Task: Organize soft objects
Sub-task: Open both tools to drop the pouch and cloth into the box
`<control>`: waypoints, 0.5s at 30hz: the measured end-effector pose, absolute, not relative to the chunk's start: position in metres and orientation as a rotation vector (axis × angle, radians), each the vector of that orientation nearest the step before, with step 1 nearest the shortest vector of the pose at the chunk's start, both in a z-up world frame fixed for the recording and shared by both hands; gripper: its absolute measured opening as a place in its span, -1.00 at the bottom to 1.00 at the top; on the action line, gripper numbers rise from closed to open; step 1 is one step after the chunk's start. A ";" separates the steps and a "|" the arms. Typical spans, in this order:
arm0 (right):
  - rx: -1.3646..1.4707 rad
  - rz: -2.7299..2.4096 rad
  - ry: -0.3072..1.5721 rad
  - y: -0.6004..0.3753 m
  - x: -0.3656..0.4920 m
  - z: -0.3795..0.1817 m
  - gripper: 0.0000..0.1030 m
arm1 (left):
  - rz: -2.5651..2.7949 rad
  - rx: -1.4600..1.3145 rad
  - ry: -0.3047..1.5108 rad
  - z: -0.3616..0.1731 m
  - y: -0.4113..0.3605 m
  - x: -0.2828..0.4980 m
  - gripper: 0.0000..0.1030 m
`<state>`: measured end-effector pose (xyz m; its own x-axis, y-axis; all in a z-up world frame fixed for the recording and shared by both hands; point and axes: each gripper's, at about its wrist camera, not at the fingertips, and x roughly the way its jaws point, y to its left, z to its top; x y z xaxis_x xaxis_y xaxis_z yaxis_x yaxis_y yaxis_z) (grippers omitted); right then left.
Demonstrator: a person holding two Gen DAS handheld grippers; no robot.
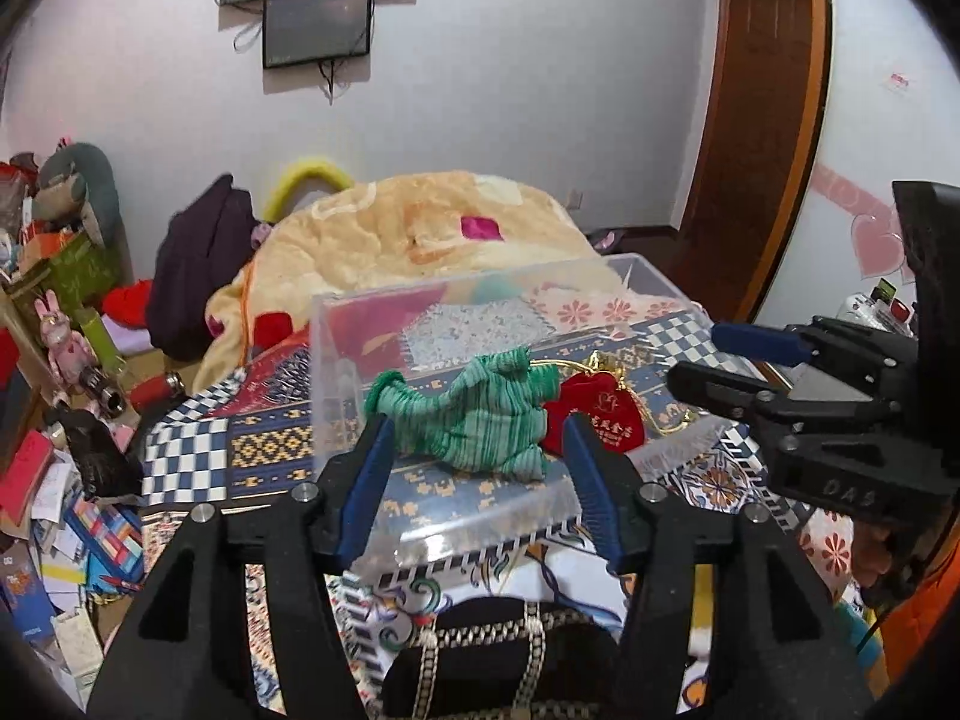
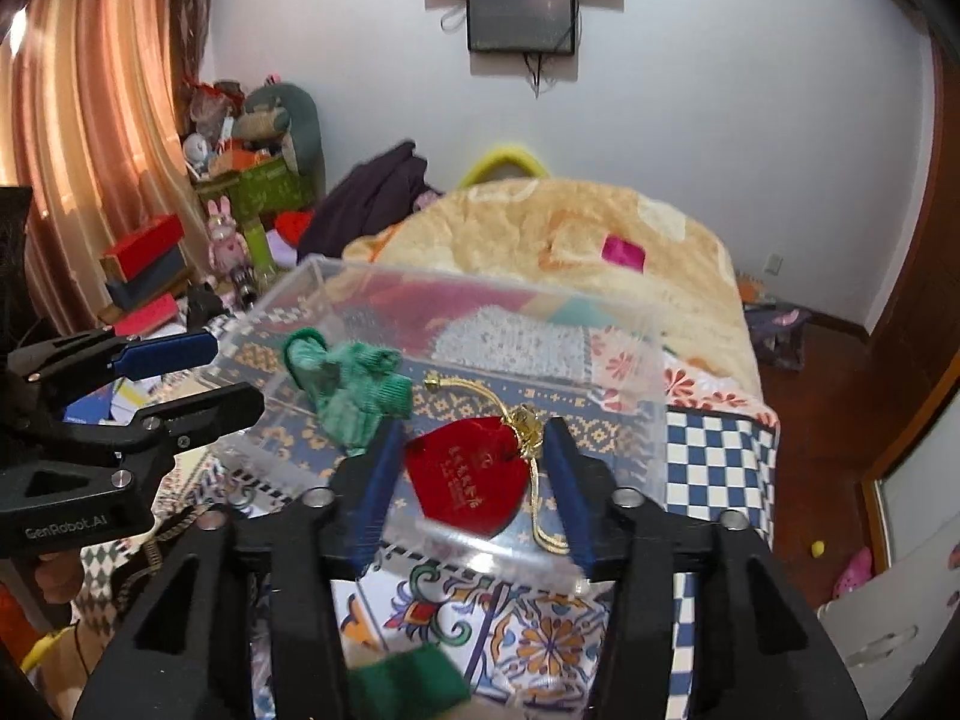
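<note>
A clear plastic box (image 1: 336,360) (image 2: 648,396) stands on the patterned bedspread. Inside it lie a crumpled green knitted sock (image 1: 474,414) (image 2: 348,390) and a red velvet pouch (image 1: 600,414) (image 2: 474,480) with a gold cord. My left gripper (image 1: 477,450) is open above the box's near edge, its blue fingers either side of the green sock, not touching it. My right gripper (image 2: 471,456) is open, its fingers either side of the red pouch. Each gripper shows in the other's view, the right (image 1: 720,360) and the left (image 2: 204,372).
A black bag with woven straps (image 1: 498,660) lies just below the left gripper. A green cloth (image 2: 408,684) lies below the right gripper. A beige blanket (image 1: 420,228) is heaped behind the box. Clutter, boxes and toys (image 1: 66,360) fill the left side.
</note>
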<state>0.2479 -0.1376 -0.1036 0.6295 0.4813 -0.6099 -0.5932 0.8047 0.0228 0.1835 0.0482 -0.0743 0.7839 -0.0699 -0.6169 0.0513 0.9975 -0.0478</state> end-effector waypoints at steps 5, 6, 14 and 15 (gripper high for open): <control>-0.157 0.632 0.581 -0.150 0.220 -0.093 0.13 | -0.051 -0.013 0.612 -0.066 0.048 0.151 0.46; -0.155 0.632 0.571 -0.151 0.215 -0.093 0.16 | -0.052 -0.016 0.610 -0.067 0.049 0.147 0.47; -0.130 0.645 0.569 -0.159 0.186 -0.108 0.23 | -0.073 -0.030 0.640 -0.085 0.050 0.115 0.54; -0.128 0.643 0.576 -0.160 0.184 -0.112 0.26 | -0.081 -0.030 0.648 -0.088 0.049 0.113 0.54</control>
<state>0.1840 -0.1596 -0.1120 0.6506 0.5298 -0.5441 -0.5988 0.7985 0.0615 0.1129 0.0490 -0.0884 0.7944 -0.0846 -0.6015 0.0656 0.9964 -0.0534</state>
